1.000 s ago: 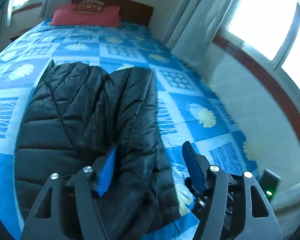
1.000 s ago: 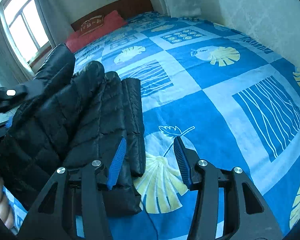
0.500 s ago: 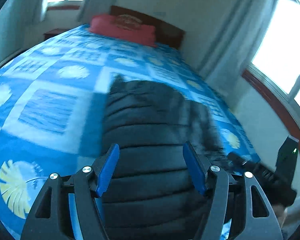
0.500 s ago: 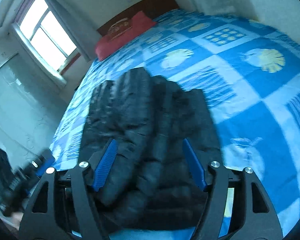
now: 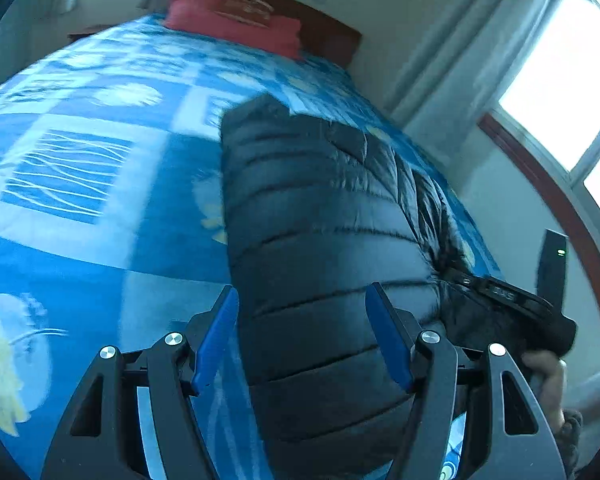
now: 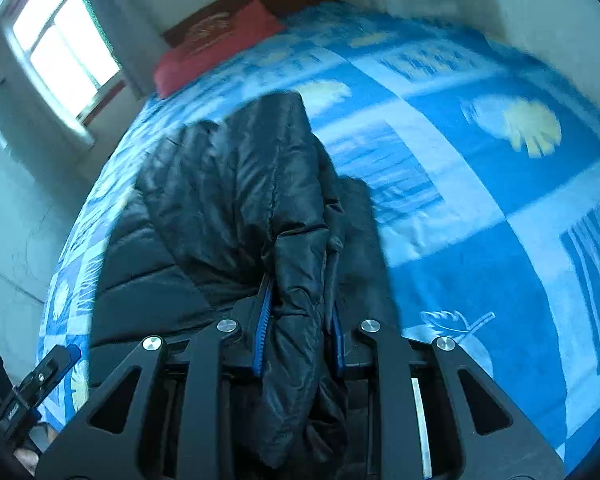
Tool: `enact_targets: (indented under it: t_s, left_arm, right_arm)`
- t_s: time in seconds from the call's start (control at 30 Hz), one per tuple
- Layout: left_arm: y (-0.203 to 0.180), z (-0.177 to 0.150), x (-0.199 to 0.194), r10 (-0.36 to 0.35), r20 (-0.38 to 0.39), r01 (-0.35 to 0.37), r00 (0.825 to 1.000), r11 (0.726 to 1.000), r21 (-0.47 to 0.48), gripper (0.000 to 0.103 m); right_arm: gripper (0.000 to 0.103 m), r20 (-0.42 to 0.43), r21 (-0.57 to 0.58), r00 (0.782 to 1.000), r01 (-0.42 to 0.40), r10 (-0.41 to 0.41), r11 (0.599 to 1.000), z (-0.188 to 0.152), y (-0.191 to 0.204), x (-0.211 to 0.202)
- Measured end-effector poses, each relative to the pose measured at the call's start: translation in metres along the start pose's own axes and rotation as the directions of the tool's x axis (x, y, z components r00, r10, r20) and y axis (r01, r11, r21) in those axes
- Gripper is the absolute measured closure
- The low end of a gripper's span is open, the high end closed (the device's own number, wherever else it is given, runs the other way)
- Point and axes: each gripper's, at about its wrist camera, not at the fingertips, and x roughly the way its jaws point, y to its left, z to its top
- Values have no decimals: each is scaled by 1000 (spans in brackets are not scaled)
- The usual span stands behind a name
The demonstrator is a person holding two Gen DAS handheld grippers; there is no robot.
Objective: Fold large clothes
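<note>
Across the frame's middle, the black jacket (image 5: 324, 240) lies puffy, soft and probably slippery. Lower centre, the right gripper (image 6: 298, 320) pinches a bunched fold of it; the left gripper (image 5: 304, 336) hangs spread wide above its hem, seemingly clear of the fabric.

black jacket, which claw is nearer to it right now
Right. The right claw is shut on a fold of the black jacket; the left claw is open, its fingers astride the jacket's near end.
</note>
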Motion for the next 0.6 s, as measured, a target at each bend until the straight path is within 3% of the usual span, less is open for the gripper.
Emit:
enact_targets:
  t_s: [0.2,0.4,0.47,0.5,0.6]
  left_arm:
    - [-9,-7,48,98,-34,-98,995,995,25,32]
    - [0,-6,52,95,-50,-95,994,995,2,32]
    - [4,-5,43,82,-51,-84,995,996,-25,32]
    - [5,-5,39,81,-49,-83,996,996,-39,32]
    - [4,-6,14,61,0,-61,998,996,-67,32]
  right_arm:
    - [78,-11,45,997,-80,81,996,-10,-27,21]
    - [71,-10,77,991,-133,135,988,-15,-36,10]
    - [62,-8,71,993,-118,119,990,-16,-34,-4]
    - [51,9,62,996,-86,85,994,-17,-32,-16]
    - [47,78,21,997,-7,6,1000,-22,-22,-53]
